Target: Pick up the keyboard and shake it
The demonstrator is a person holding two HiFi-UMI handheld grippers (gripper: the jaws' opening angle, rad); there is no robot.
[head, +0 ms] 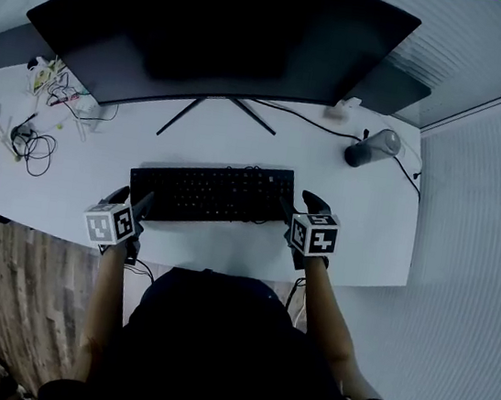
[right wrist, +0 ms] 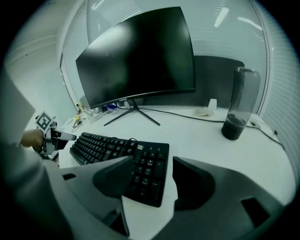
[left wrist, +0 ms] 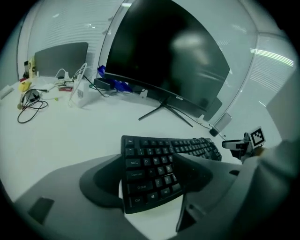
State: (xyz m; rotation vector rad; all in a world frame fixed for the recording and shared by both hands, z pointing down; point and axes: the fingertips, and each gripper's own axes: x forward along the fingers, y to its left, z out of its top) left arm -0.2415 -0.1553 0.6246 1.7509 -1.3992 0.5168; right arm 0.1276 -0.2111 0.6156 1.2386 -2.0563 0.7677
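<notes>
A tangle of cables [head: 31,147] is lying on the white bench [head: 372,225], at 9 o'clock from the keyboard [head: 210,192]. The left claw [head: 133,203] is hanging released, its jaws spread astride the keyboard's left end. The keyboard is black and full-size, with pale key legends. Ctrl, Shift and Caps Lock are showing legibly in the left gripper view. It is lying flat mid-bench, with a dark curved monitor [head: 227,34] standing at its 12 o'clock. The monitor's bezel logo is too small to read. The right claw [head: 298,206] is likewise hanging released, straddling the keyboard's right end. A dark bottle [head: 373,147] is sitting at 2 o'clock.
</notes>
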